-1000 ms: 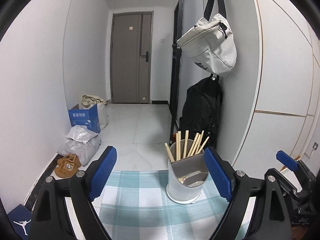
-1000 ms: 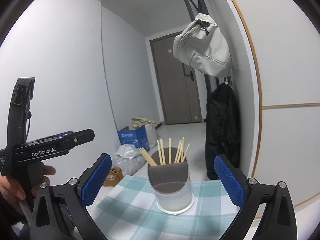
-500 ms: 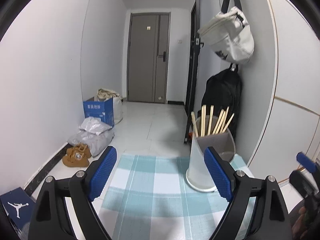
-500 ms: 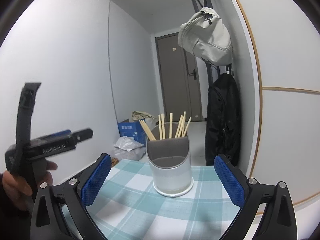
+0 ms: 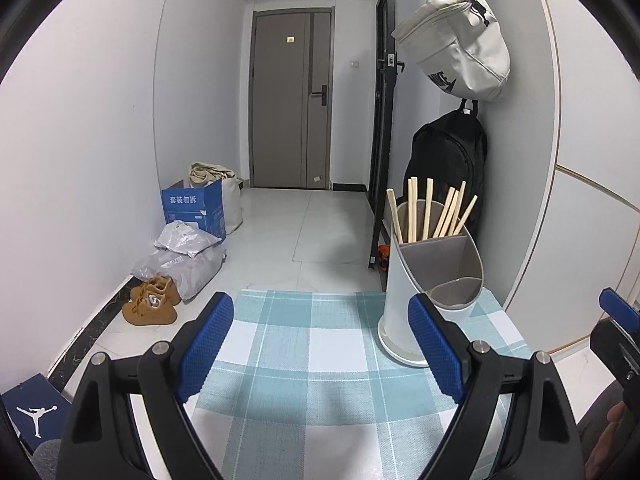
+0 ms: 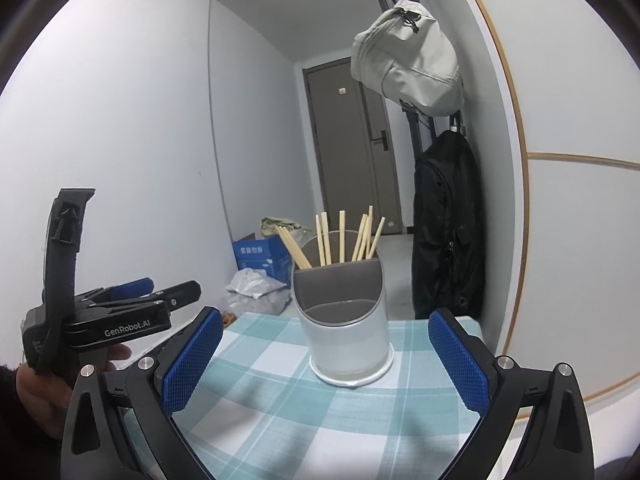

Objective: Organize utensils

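A white utensil holder [image 5: 404,280] with a grey insert stands upright on a blue-and-white checked cloth [image 5: 312,360], near the cloth's far right corner. Several wooden chopsticks [image 5: 428,212] stick up from its back compartment; the front compartment looks empty. My left gripper [image 5: 320,300] hangs open over the cloth, left of the holder, with nothing between its fingers. My right gripper [image 6: 326,314] is open too, a little short of the holder [image 6: 346,344] and facing it; chopsticks [image 6: 340,240] show above the rim. Each gripper appears in the other's view: left gripper [image 6: 120,312], right gripper [image 5: 616,316].
A white wall panel [image 5: 580,160] stands close to the right of the table. A black backpack [image 5: 448,168] and a pale bag [image 5: 460,44] hang behind the holder. On the floor beyond the cloth's far edge lie tan shoes [image 5: 152,300], grey parcels [image 5: 184,256] and a blue box [image 5: 192,208].
Both grippers have sunk toward the table, so the holder sits higher in both views. In the left wrist view the holder has also shifted to the right. Both grippers stay open.
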{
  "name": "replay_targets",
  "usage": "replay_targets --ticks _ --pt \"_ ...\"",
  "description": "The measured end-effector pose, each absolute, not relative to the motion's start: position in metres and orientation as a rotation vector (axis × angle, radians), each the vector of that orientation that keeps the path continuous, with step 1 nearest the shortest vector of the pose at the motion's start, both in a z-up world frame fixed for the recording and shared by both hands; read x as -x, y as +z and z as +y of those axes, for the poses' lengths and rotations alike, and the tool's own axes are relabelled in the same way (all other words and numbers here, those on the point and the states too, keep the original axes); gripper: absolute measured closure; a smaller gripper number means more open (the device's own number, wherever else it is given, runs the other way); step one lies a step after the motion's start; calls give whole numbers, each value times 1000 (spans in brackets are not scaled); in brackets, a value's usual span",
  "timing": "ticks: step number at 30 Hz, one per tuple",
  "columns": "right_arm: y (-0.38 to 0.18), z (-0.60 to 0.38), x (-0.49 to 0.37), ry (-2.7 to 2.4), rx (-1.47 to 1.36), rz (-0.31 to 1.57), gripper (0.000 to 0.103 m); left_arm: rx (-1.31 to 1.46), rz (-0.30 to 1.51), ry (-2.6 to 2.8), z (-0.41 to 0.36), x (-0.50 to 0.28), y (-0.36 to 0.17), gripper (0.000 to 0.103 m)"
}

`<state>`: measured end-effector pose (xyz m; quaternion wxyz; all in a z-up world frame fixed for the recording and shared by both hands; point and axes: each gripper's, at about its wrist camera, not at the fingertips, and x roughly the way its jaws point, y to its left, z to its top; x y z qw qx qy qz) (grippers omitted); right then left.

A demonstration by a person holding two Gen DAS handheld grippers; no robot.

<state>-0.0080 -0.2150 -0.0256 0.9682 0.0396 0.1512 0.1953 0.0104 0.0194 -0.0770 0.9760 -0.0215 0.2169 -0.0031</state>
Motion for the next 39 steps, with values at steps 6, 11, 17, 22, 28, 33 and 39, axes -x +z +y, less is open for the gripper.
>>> replay_targets --ticks 6,11,17,22,28,33,39 --pt "-27 -218 6 382 -101 320 0 42 449 -4 20 -10 -77 17" --pt "-28 -217 6 379 -99 324 0 49 470 -18 18 -13 -79 17" --pt "-29 -214 6 381 -80 326 0 39 451 -16 14 -9 -76 17" --pt "-29 -214 6 381 -76 329 0 51 456 -16 18 -10 -77 17" --pt "-31 -213 5 383 -73 337 0 50 462 -22 17 -10 -77 17" --pt "-30 -214 6 383 -74 333 0 45 451 -18 16 -10 -77 17" --pt "-31 -213 5 378 -70 342 0 50 457 -15 16 -10 -78 17"
